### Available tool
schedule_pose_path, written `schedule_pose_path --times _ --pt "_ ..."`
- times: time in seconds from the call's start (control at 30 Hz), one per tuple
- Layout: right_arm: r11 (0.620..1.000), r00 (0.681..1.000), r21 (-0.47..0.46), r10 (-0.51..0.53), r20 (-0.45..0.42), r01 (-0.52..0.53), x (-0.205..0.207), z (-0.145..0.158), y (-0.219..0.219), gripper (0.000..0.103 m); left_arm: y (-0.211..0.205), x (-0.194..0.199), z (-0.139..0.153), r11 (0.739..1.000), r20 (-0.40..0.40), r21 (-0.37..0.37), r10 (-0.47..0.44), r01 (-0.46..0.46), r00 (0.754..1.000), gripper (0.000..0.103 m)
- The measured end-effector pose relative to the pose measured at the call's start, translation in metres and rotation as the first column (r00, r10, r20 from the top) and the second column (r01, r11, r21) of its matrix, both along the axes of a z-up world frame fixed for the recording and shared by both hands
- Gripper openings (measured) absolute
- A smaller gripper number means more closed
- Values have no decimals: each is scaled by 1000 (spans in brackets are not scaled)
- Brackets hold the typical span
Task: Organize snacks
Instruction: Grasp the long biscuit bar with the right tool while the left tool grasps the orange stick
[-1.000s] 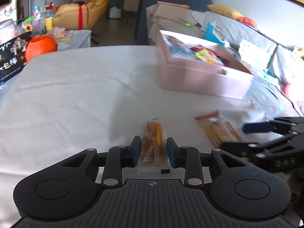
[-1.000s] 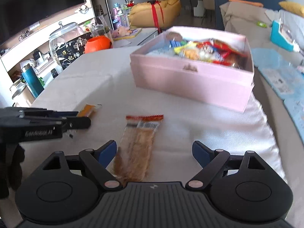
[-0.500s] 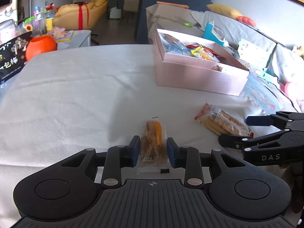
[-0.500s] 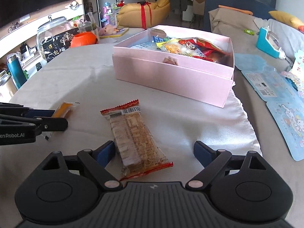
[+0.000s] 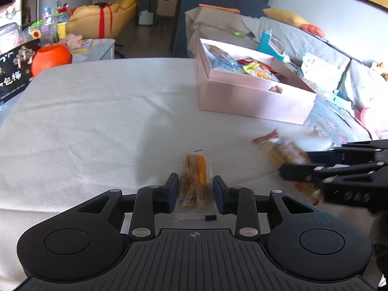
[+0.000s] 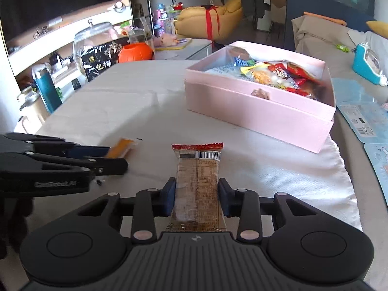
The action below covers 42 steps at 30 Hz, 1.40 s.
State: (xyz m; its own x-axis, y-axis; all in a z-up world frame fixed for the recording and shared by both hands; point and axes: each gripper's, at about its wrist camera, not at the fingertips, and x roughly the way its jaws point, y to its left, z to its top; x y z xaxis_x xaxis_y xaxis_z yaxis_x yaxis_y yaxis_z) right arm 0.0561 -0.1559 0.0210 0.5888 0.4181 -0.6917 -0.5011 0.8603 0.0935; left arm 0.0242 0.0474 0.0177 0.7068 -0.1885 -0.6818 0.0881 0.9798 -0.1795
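right gripper (image 6: 196, 198) clamps a brown snack bar (image 6: 197, 184); left gripper (image 6: 116, 157) pinches an orange packet (image 6: 122, 146); pink box (image 6: 257, 118) beyond

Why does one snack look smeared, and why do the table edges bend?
Left wrist view: the biscuit pack and right gripper are motion-blurred, the orange snack sharp. Right wrist view: the pack is crisp. Both: fisheye lenses curve the table.

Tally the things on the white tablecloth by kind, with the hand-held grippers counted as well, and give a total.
Pink snack boxes: 1
Loose snack packets: 2, the orange packet and the brown biscuit packet
Hand-held grippers: 2, left hand-held gripper and right hand-held gripper
Total: 5
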Motion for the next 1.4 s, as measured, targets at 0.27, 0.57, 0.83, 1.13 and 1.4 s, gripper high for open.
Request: schedule_pose_path --times 0.27,0.57,0.83,1.13,1.4 --pt "992 996 89 -88 7 87 -4 25 -46 35 4 7 5 999 0 -48 -11 11 1000 31" --pt "980 963 148 -166 212 137 20 102 -69 35 -9 75 127 969 314 -174 -113 174 943 28" --pt "962 938 190 -242 247 198 95 141 -65 71 -26 198 121 928 191 -290 -184 235 964 31" --pt "963 958 105 -259 125 246 66 63 -70 75 -3 89 67 975 183 -55 -201 215 962 31" --pt "973 974 31 -227 -16 227 23 -3 -27 77 -2 1 11 990 36 116 -84 80 996 31"
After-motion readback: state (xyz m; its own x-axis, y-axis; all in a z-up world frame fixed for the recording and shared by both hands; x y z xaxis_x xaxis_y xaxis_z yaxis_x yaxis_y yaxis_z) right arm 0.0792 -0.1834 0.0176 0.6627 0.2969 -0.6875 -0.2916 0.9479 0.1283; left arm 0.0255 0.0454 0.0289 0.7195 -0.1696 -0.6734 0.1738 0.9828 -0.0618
